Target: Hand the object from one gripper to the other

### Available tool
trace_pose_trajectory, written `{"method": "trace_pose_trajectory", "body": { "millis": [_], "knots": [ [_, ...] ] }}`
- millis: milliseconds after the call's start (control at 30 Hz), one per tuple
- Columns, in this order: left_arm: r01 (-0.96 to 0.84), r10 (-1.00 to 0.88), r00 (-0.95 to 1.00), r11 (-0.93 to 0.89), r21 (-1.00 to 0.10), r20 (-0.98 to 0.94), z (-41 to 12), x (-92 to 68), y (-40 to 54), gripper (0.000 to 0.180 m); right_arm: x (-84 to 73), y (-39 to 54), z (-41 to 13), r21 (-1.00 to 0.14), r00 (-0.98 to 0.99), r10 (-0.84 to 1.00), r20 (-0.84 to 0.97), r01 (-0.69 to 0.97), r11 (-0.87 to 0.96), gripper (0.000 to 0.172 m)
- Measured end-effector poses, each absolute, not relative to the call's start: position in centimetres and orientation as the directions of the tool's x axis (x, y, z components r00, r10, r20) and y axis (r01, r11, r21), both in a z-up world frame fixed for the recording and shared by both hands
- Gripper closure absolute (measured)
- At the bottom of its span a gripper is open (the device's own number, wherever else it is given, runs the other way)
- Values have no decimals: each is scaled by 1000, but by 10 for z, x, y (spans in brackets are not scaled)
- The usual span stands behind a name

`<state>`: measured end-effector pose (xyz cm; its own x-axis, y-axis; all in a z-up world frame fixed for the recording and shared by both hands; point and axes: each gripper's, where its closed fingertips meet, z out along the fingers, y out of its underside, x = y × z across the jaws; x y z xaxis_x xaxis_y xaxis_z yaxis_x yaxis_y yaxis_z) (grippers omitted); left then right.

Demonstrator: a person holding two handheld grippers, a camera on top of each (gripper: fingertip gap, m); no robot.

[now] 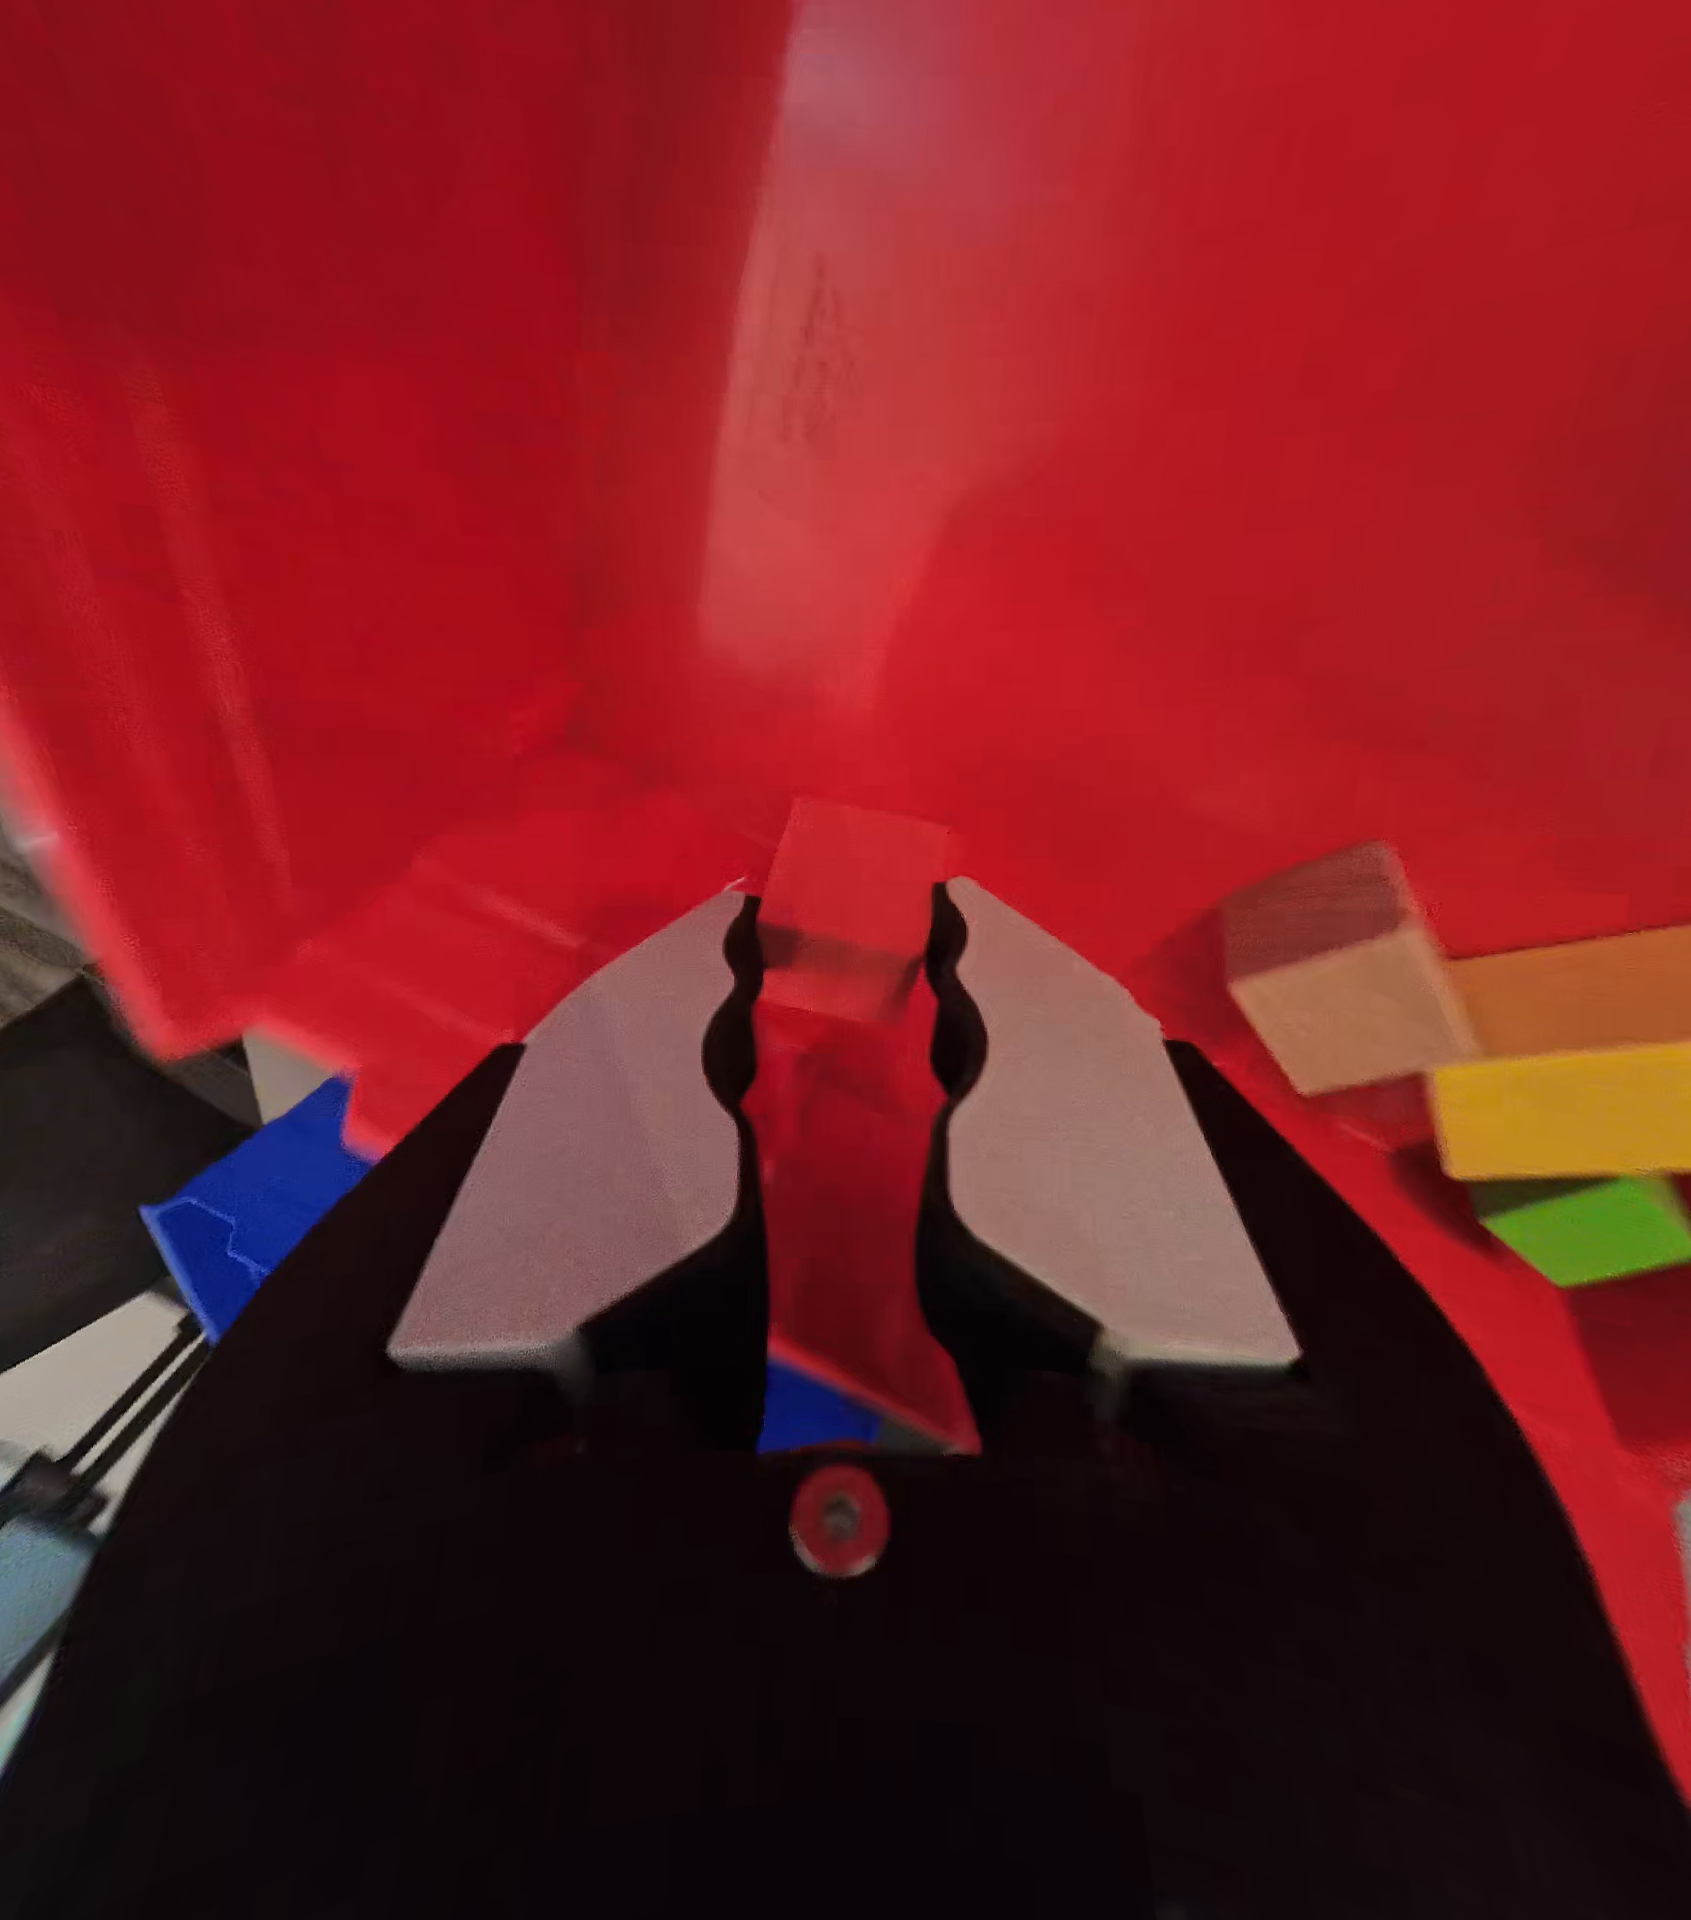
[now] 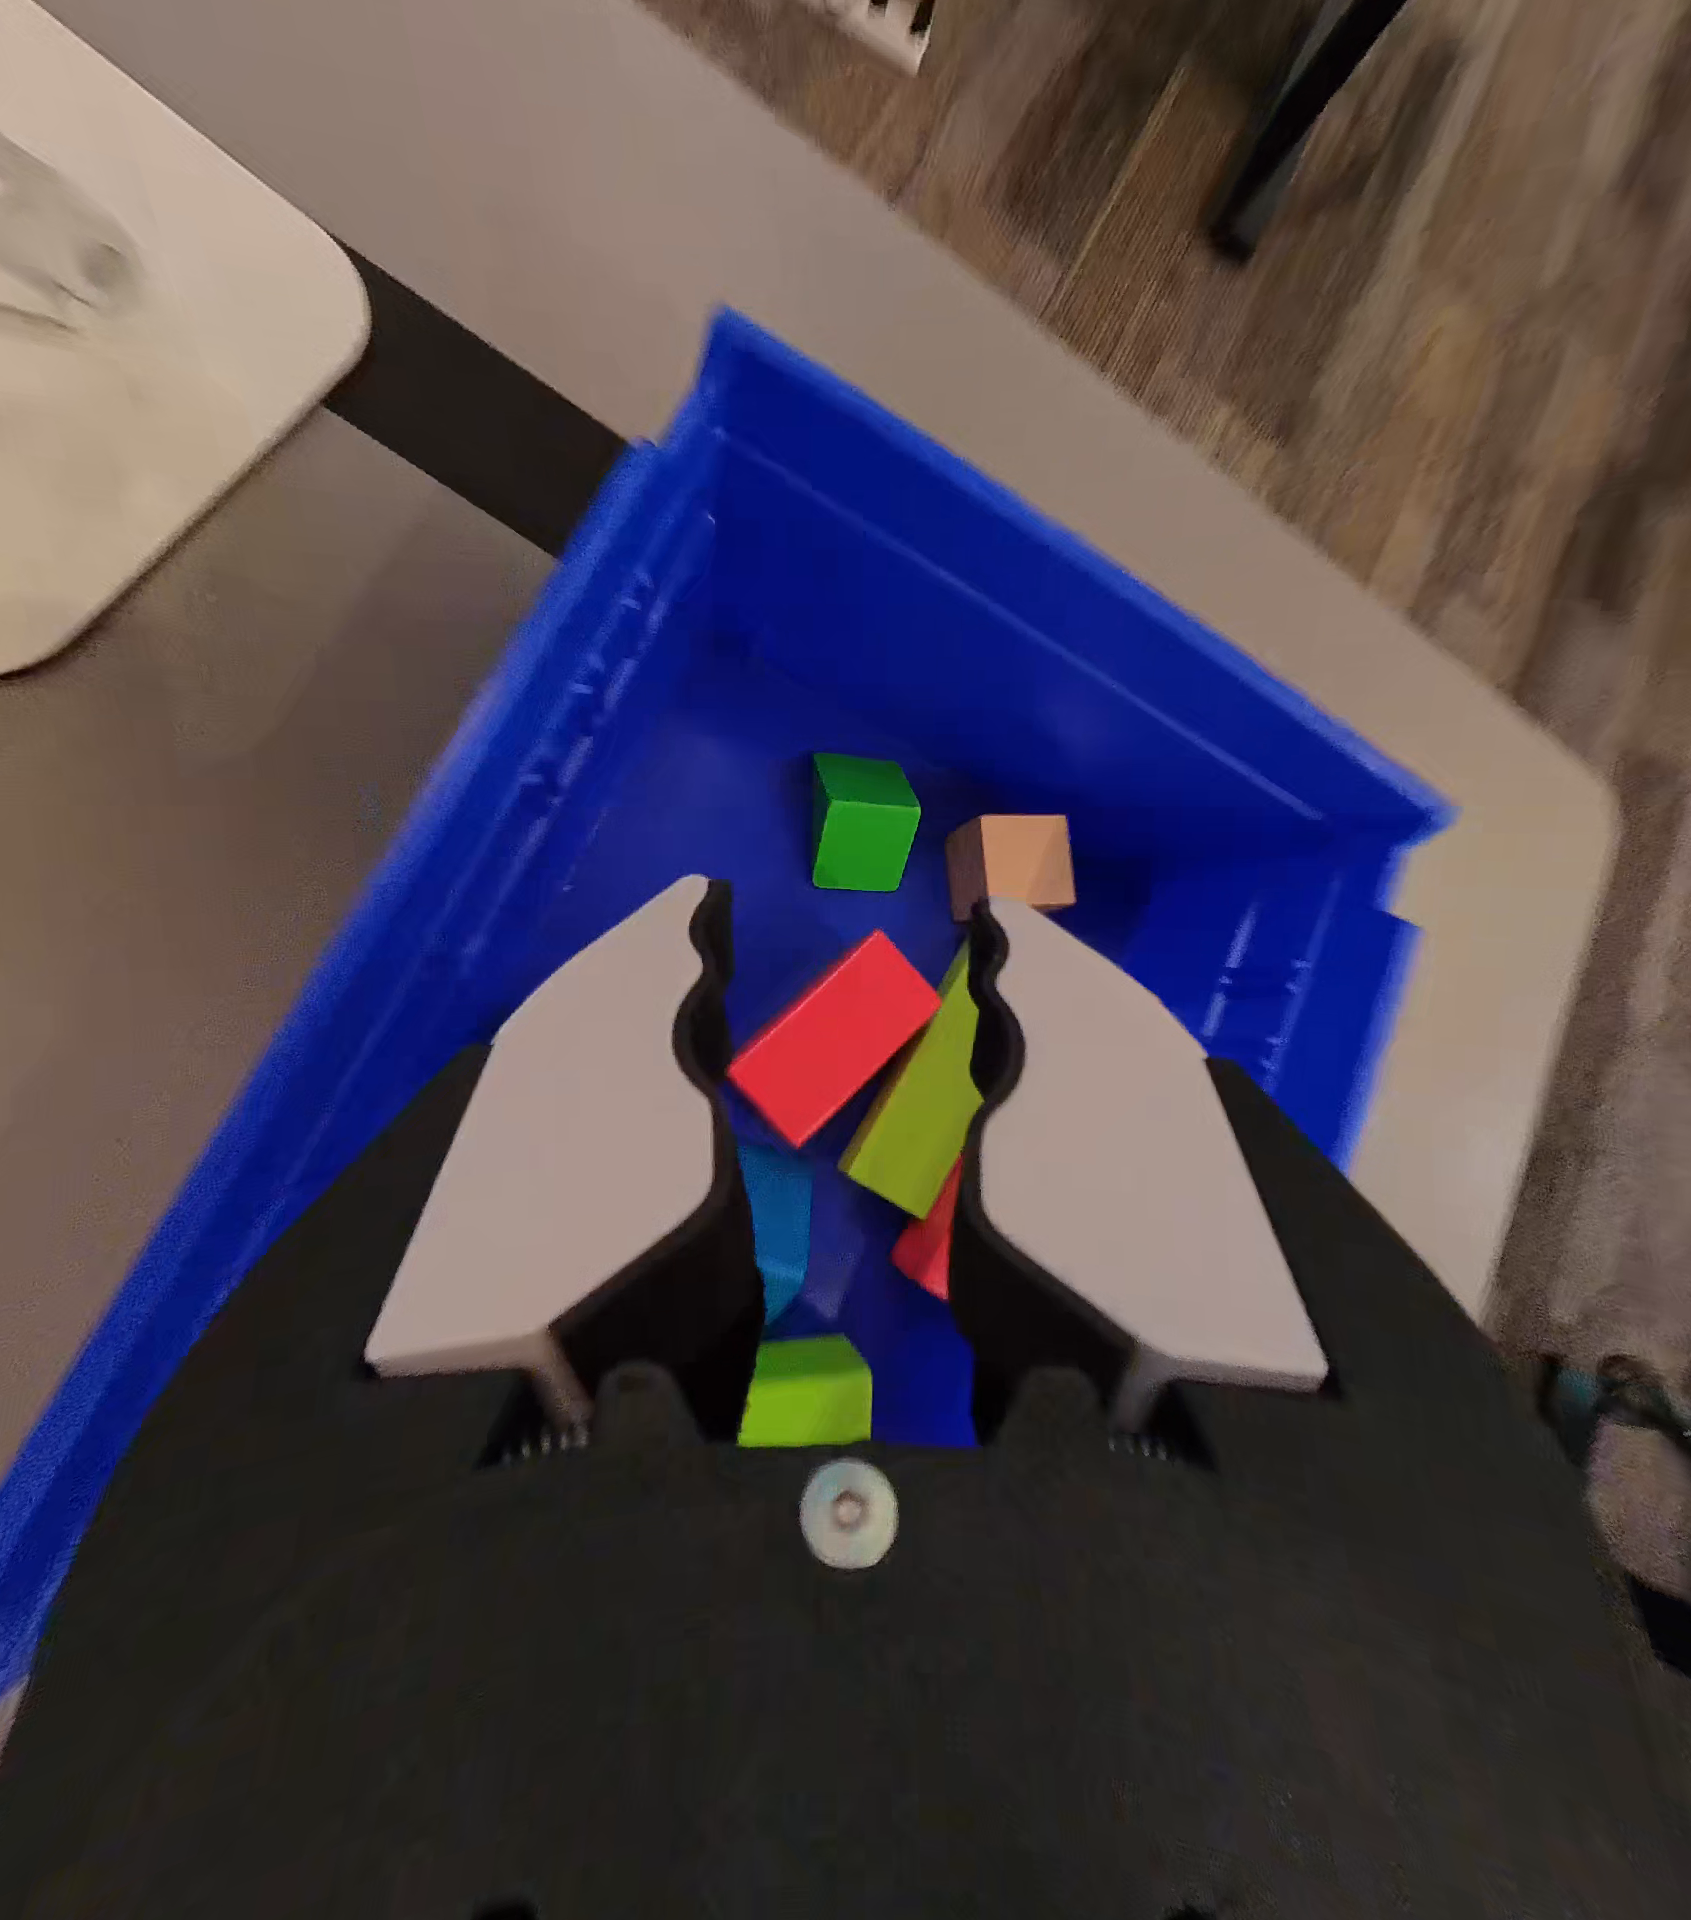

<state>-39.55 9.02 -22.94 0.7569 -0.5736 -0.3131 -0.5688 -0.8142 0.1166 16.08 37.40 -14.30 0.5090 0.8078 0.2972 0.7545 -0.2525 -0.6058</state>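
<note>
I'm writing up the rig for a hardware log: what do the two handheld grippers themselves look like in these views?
Both look alike. The left gripper and right gripper each have a wide matte black body, two light grey angular fingers lined with wavy black pads on the inner edges, and a round silver screw centred below the fingers. Small springs show at the right gripper's finger bases. No cables or sleeves are visible.

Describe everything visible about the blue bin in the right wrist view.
The blue bin is an open-topped, rectangular container that looks like moulded plastic, with ribbed walls and a stepped rim. It sits on a grey tabletop, seen at a diagonal, close to the table's edge. Coloured blocks lie loose on its floor, among them a green cube, a tan cube and a red block.
</note>
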Motion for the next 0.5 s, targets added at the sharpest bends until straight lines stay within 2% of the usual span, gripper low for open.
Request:
{"method": "trace_pose_trajectory", "body": {
  "millis": [67,133,233,267,333,433,500],
  "knots": [
    [-563,-521,782,-826,-28,-342,-201,-380,87,150,156,338,-114,-597,425,828,367,790,-141,125],
    [-646,-542,740,-737,-198,-398,-170,-344,88,150,131,284,-87,-640,314,885,343,768,-24,122],
    [-788,-557,614,-394,-473,-559,-109,-248,93,150,65,185,-55,-812,76,990,121,581,54,122],
    [-812,-557,570,-269,-518,-604,-92,-212,88,150,44,155,-50,-847,-11,998,60,529,57,119],
    [-834,-527,515,-127,-537,-676,-68,-155,80,150,9,105,-48,-888,-167,986,10,452,85,110],
    [-793,-560,502,6,-610,-659,-48,-84,66,150,-18,61,-43,-902,-242,952,190,339,266,115],
    [-728,-627,511,48,-684,-588,-41,-51,54,150,-22,44,-36,-895,-242,927,288,275,350,126]
  ]
}}
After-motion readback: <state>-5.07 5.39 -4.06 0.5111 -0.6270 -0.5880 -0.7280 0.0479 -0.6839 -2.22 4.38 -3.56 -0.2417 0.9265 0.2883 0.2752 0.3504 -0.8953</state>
